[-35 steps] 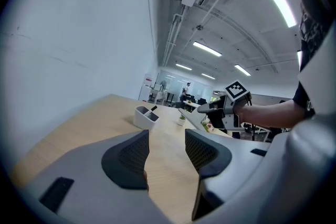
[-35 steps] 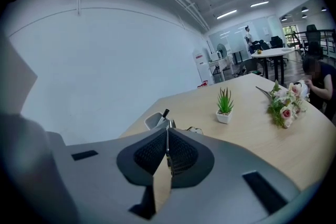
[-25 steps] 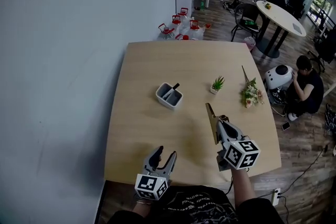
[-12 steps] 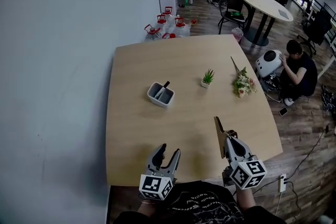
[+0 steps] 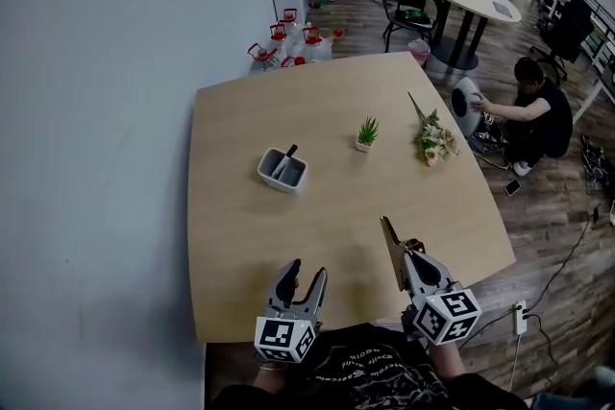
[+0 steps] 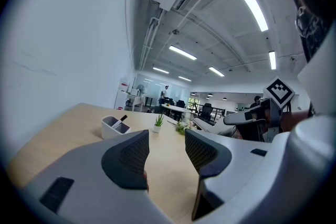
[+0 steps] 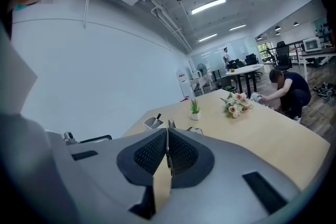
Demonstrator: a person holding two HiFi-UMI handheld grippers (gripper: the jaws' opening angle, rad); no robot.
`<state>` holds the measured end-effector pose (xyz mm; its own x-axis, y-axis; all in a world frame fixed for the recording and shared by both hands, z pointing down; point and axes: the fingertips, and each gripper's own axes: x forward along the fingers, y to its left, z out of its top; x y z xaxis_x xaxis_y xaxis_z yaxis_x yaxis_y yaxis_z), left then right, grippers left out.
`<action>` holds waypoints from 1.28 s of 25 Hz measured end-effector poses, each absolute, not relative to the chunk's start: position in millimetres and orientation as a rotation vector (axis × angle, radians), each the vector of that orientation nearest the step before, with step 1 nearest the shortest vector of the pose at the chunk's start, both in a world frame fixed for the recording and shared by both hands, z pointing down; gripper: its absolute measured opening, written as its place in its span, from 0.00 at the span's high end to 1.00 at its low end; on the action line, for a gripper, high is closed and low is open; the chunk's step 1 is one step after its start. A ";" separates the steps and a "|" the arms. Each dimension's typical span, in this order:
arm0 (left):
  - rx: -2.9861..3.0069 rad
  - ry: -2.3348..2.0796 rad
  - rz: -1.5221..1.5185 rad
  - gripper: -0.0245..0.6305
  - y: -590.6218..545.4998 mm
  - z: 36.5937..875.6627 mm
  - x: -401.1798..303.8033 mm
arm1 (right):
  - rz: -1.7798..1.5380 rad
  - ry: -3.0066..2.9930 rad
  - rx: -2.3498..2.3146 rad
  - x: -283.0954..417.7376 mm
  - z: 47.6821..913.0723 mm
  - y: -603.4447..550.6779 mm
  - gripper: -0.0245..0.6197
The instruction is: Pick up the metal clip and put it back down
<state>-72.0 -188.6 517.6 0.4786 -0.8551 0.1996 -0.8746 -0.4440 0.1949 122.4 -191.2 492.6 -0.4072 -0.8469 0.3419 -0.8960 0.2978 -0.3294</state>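
Observation:
My right gripper (image 5: 409, 256) is shut on the metal clip (image 5: 389, 243), a thin brass-coloured piece that sticks up and forward from its jaws above the near right part of the wooden table (image 5: 240, 245). In the right gripper view the clip (image 7: 169, 126) is pinched flat between the two dark pads, with its metal end poking out past the right gripper (image 7: 167, 147). At the table's near edge my left gripper (image 5: 302, 279) stands open. The left gripper view shows bare tabletop between the jaws of the left gripper (image 6: 165, 147).
A white holder (image 5: 282, 170) with a dark pen stands mid-table, with a small potted plant (image 5: 366, 132) and a flower bunch (image 5: 429, 137) farther right. Water jugs (image 5: 288, 41) stand beyond the far edge. A person (image 5: 536, 110) crouches on the floor at right. A wall runs along the left.
My right gripper has drawn back toward the near edge of the table with the clip still in it. The left gripper has hardly moved. The head view has shifted.

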 end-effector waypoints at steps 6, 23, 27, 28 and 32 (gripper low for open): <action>2.476 -1.439 0.122 0.63 -197.3 522.3 -57.4 | 0.735 -2.423 1.669 132.6 496.5 -196.4 0.93; 2.542 -1.289 0.244 0.63 -225.1 550.7 5.9 | 1.035 -2.321 1.748 203.6 556.7 -264.3 0.93; 2.514 -1.269 0.277 0.63 -235.4 564.4 13.2 | 1.121 -2.311 1.710 207.7 577.7 -288.7 0.93; 2.509 -1.267 0.288 0.63 -237.8 567.1 13.7 | 1.134 -2.306 1.703 207.2 583.0 -294.9 0.93; 2.489 -1.262 0.308 0.63 -247.3 573.4 14.5 | 1.198 -2.288 1.660 202.7 604.0 -317.4 0.93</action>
